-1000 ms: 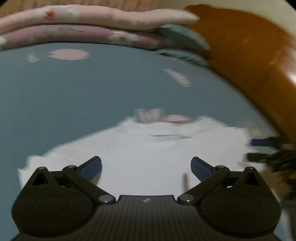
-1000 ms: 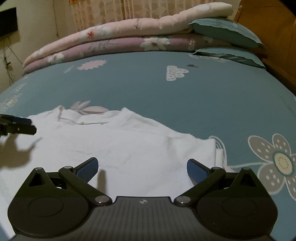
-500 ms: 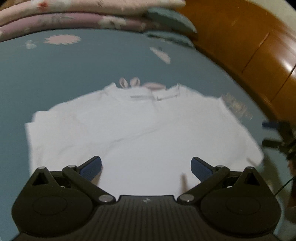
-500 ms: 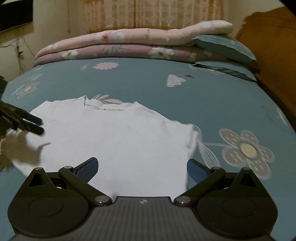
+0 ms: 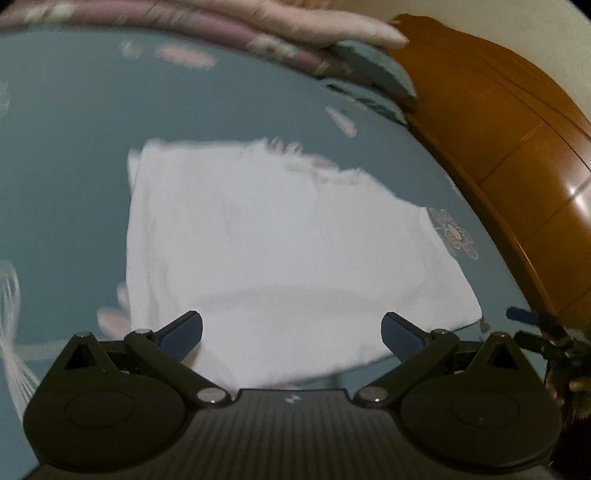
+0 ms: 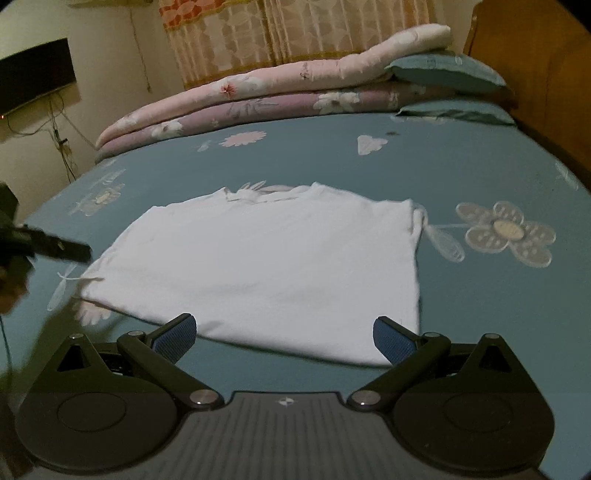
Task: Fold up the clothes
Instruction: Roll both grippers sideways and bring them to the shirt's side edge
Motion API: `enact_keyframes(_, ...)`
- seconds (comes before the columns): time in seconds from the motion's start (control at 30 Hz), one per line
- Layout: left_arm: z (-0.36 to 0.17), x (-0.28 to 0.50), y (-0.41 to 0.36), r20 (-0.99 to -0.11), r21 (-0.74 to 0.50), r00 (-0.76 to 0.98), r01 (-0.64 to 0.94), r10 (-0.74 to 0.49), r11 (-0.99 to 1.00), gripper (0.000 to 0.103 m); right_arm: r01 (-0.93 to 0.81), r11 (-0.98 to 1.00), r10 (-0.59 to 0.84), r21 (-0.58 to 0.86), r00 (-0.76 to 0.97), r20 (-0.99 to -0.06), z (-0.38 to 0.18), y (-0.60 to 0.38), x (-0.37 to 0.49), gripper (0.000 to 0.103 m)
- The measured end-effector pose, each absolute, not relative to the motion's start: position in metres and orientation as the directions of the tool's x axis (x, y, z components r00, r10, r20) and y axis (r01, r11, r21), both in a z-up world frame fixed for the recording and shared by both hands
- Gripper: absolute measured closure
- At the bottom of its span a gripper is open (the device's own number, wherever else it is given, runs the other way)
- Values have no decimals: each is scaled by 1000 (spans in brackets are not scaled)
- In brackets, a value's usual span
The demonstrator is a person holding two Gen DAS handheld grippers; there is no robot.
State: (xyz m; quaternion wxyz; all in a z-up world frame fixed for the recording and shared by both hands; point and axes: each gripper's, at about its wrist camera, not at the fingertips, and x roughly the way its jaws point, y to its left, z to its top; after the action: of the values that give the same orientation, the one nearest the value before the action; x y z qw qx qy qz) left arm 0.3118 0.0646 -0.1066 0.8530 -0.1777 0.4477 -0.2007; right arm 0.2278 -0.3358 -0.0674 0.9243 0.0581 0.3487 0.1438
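White T-shirt (image 6: 273, 266): soft matte cotton, lying flat in a roughly rectangular shape on the bed, collar at the far edge, sleeves tucked in at the sides; faint creases across the body.
Bedsheet (image 6: 461, 170): smooth teal fabric printed with pale flowers and clouds; a large lacy white flower (image 6: 506, 232) sits just right of the shirt.
Left gripper (image 5: 291, 332): black plastic with ribbed blue pads, jaws spread wide and empty, hovering over the shirt's near hem; the view is motion-blurred.
Right gripper (image 6: 282, 334): same build, jaws spread wide, nothing between them, poised over the near hem at the shirt's right half.
Folded quilts (image 6: 258, 96): two thick padded layers, pale pink over mauve, floral print, stacked along the bed's far edge.
Pillows (image 6: 447, 70): two teal, flat and rounded, stacked beside the quilts by the headboard.
Headboard (image 5: 498, 147): glossy orange-brown wood, curved panels.
Curtain (image 6: 295, 33): thin peach fabric with a lattice pattern behind the quilts.
Wall screen (image 6: 33, 74): dark flat rectangle, cables hanging below.
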Motion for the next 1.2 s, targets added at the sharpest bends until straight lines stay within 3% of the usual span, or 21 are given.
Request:
enact_keyframes(0.2,-99,289,99,-668,-502,575,119,-472,856,1,-200,958,285,204,710,-644,-70,-342,210,0)
enact_keyframes(0.4,-86,292,106,-594,-590,580,156,-557,792,1,-146,954,286,260,702,-653,-82,-348,208,0)
enact_keyframes(0.57,-112,306,67,-632,-567,502,222,-591,794,1,-176,948,311,264,677,-667,-89,-330,215,0)
enact_keyframes(0.77,-122,298,60,-691,-484,479,250,-542,838,1,-201,964,266,176,668,-694,-83,-327,218,0)
enact_keyframes(0.87,-103,280,55,-722,-301,541,318,-433,899,1,-199,976,200,85,681,-704,-79,-336,217,0)
enact_keyframes(0.97,-86,262,29,-714,6,633,433,-299,901,1,-217,976,134,-32,703,-699,-74,-332,221,0)
enact_keyframes(1.13,-102,236,-40,-638,500,757,547,-142,672,1,-344,912,124,-222,748,-652,-72,-285,231,0)
enact_keyframes(1.2,-118,228,-61,-615,617,779,569,-118,543,1,-401,866,127,-297,752,-646,-78,-260,237,0)
